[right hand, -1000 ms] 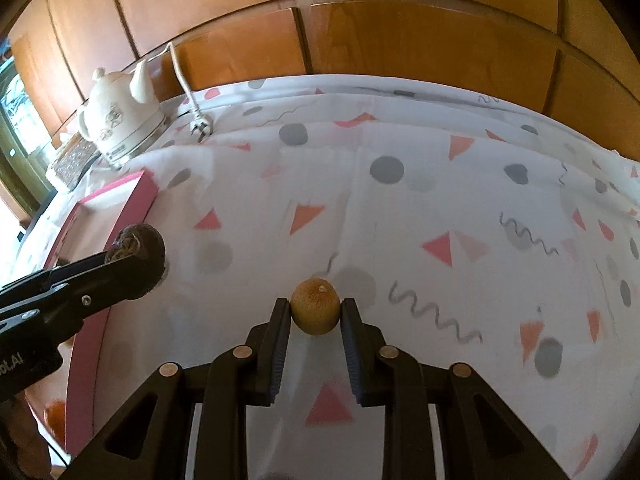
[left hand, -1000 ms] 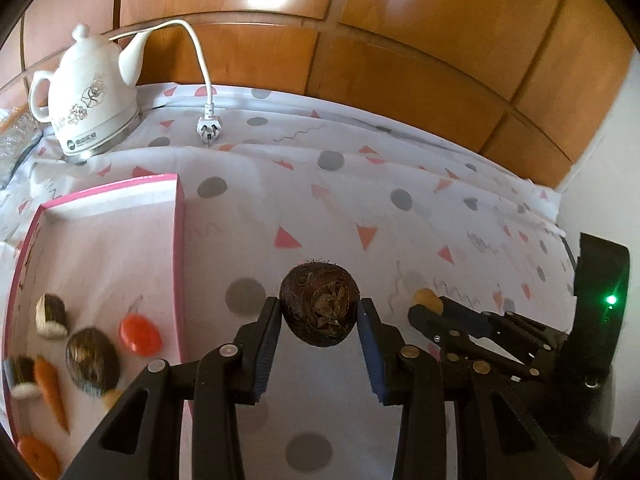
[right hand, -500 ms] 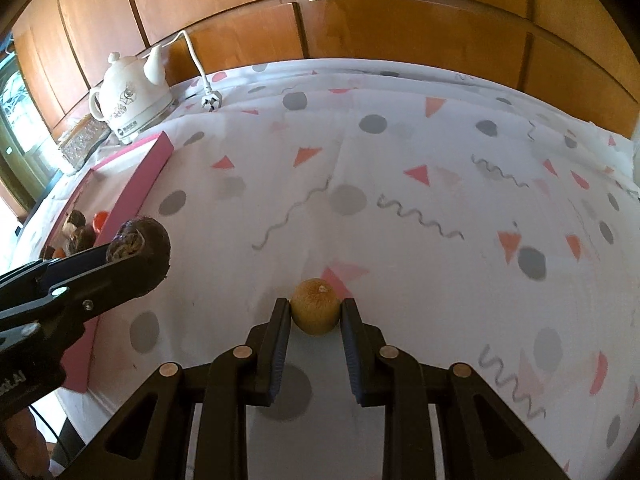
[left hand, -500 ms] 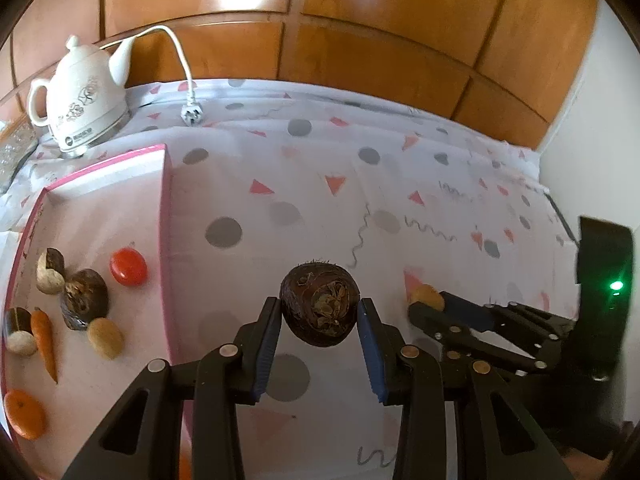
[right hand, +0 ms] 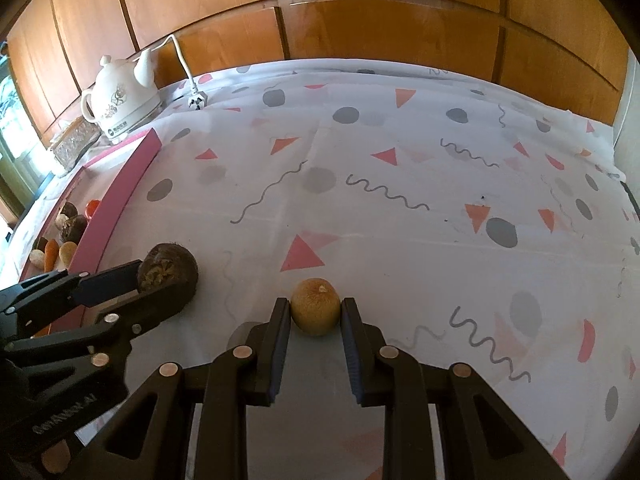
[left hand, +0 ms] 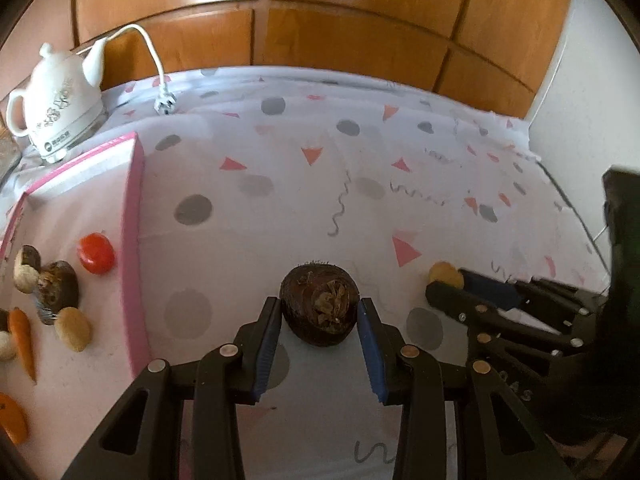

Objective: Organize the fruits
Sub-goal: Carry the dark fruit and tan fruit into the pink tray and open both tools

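My left gripper [left hand: 319,311] is shut on a dark brown round fruit [left hand: 319,304] and holds it above the patterned cloth; the fruit also shows in the right wrist view [right hand: 168,273]. My right gripper [right hand: 315,309] is shut on a small tan round fruit [right hand: 315,311], which also shows at the right of the left wrist view [left hand: 445,273]. A pink-rimmed tray [left hand: 134,240] lies at the left. In it are a red tomato [left hand: 96,253], a carrot [left hand: 23,340], a dark fruit [left hand: 58,290] and other small pieces.
A white electric kettle [left hand: 56,108] with a cord and plug [left hand: 165,102] stands at the back left, beyond the tray. A wooden panelled wall [left hand: 320,20] runs along the back. The table's right edge meets a white wall [left hand: 584,92].
Both grippers have pulled back and risen with their fruits still held. The table looks farther away and more of the tray's contents show.
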Demonstrator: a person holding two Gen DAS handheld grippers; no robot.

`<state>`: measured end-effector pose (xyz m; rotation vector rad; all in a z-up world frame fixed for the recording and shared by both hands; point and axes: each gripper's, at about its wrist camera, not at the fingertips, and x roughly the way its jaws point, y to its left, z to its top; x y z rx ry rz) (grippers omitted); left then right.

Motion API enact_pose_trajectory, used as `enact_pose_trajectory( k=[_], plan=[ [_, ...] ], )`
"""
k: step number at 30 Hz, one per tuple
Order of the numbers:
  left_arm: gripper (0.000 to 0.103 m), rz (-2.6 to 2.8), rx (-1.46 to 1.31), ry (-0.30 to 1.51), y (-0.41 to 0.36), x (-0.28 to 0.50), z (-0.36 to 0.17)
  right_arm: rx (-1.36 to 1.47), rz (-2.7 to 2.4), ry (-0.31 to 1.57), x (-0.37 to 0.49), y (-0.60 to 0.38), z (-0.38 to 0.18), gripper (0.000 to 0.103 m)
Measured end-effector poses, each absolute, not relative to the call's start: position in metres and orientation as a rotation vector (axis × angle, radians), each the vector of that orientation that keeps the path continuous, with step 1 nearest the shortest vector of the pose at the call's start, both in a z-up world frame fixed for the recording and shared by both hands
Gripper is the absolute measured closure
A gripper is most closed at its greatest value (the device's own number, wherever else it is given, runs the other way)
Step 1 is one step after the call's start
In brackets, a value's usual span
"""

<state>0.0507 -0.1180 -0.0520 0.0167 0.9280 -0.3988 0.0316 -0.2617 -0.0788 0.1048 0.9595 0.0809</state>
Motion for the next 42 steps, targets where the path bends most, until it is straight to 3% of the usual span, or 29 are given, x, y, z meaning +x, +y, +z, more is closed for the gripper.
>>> enact_pose_trajectory(
  k=[11, 23, 42],
  plan=[
    [0.064, -0.250, -0.090, 0.812, -0.043, 0.044, -0.008, 0.074, 0.067, 0.960, 0.032, -0.257, -0.080, 0.078],
    [0.064, -0.018, -0.168, 0.803, 0.050, 0.031, -0.019, 0.051, 0.042, 0.961, 0.034, -0.253, -0.079, 0.078],
    [0.059, 0.060, -0.215, 0.804, 0.076, 0.022, -0.029, 0.015, 0.079, 0.966, 0.042, -0.229, -0.077, 0.078]
  ],
)
